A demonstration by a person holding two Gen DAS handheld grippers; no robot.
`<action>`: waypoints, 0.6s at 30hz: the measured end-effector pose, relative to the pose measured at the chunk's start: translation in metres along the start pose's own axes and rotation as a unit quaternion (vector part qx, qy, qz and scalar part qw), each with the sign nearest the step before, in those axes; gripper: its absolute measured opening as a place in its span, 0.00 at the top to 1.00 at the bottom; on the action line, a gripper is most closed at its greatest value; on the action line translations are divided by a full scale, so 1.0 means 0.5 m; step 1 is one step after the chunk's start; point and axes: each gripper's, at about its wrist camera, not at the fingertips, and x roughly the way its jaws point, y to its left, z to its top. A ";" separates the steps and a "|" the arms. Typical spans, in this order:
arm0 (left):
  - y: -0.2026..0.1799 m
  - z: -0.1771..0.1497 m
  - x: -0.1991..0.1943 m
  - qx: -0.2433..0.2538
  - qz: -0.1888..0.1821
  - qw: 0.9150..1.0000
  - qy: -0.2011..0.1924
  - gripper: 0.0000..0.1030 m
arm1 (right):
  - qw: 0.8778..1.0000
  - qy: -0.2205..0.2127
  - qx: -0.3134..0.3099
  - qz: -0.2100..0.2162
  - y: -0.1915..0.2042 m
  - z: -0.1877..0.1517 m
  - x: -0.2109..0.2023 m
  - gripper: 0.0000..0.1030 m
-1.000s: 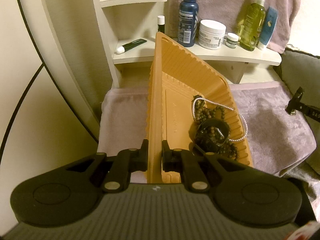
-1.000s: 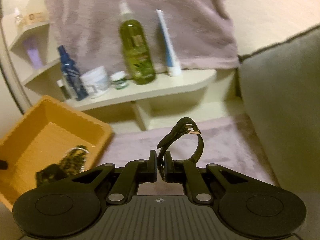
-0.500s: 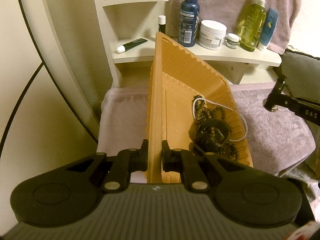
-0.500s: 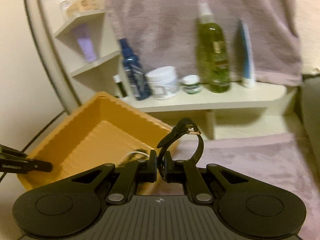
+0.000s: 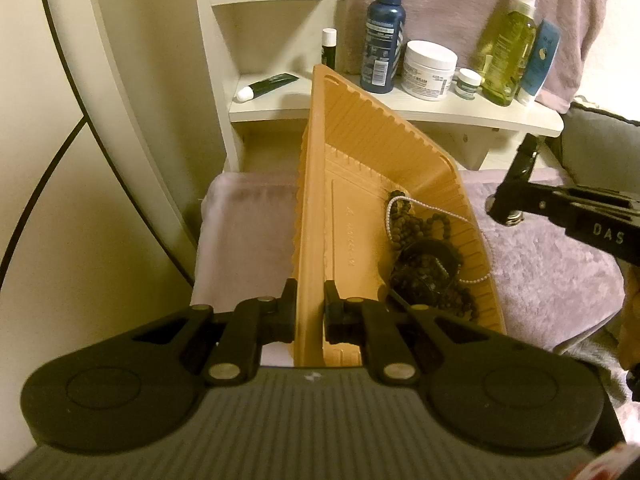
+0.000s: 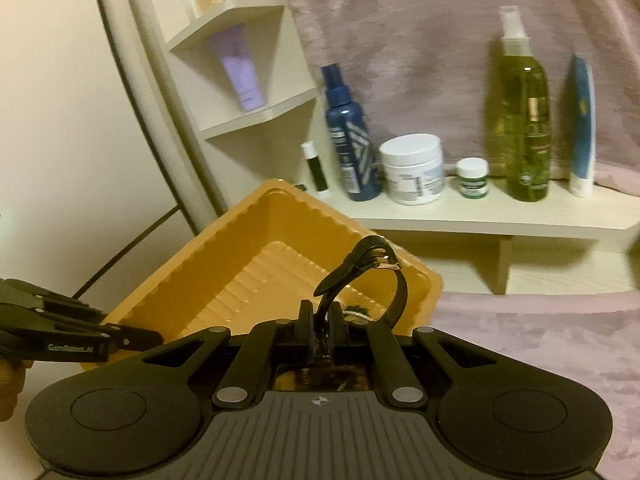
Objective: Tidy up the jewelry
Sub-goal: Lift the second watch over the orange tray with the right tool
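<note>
Your left hand-held gripper [image 5: 310, 306] is clamped on the near rim of the orange tray [image 5: 320, 184], holding it tipped so its floor slopes down to the right. The jewelry already inside, a dark bead strand [image 5: 424, 256] tangled with a thin pearl string [image 5: 440, 210], lies gathered against the tray's low right wall.

Your right hand-held gripper [image 6: 319, 326] is closed on a black strap with a metal buckle [image 6: 362, 264]. It hovers at the tray's right rim, above the pink towel [image 6: 540, 340] that covers the surface.

To do this step well:
- Keep the tray steady at its present tilt. A steeper tilt would probably send the beads over the low wall.
- Carry the strap fully over the tray floor before you let go, because a release from the rim could drop it onto the towel.
- Lower it close to the floor, then part the fingers, so that it does not bounce.
- Aim for bare floor to the left of the beads, to avoid new tangles.

The strap stands as an upright loop. Its long axis rises from your fingers. The buckle is at the top and points right in the right wrist view, and the free tail curls down to the left.
</note>
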 end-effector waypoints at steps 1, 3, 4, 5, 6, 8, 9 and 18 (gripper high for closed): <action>0.001 0.000 0.001 -0.001 -0.001 1.000 0.000 0.90 | 1.000 0.002 0.000 0.004 0.004 0.000 0.005 0.94; 0.004 -0.001 0.002 -0.003 -0.002 1.000 0.001 0.90 | 1.000 0.007 -0.003 0.011 0.014 0.000 0.013 0.94; 0.005 -0.001 0.003 -0.004 -0.003 1.000 0.001 0.90 | 1.000 0.010 -0.005 0.016 0.019 0.000 0.017 0.94; 0.006 -0.001 0.004 -0.005 -0.004 1.000 0.001 0.90 | 1.000 0.014 -0.006 0.021 0.024 0.001 0.021 0.94; 0.007 -0.002 0.004 -0.006 -0.004 1.000 0.001 0.90 | 0.999 0.017 -0.006 0.026 0.029 0.001 0.025 0.94; 0.010 -0.002 0.006 -0.008 -0.006 1.000 0.002 0.90 | 0.999 0.027 -0.008 0.036 0.039 0.001 0.036 0.94; 0.011 -0.002 0.007 -0.008 -0.007 1.000 0.003 0.90 | 0.999 0.031 -0.008 0.040 0.044 0.000 0.041 0.94; 0.023 -0.005 0.015 -0.015 -0.012 1.000 0.006 0.90 | 0.995 0.069 -0.021 0.062 0.077 -0.003 0.083 0.94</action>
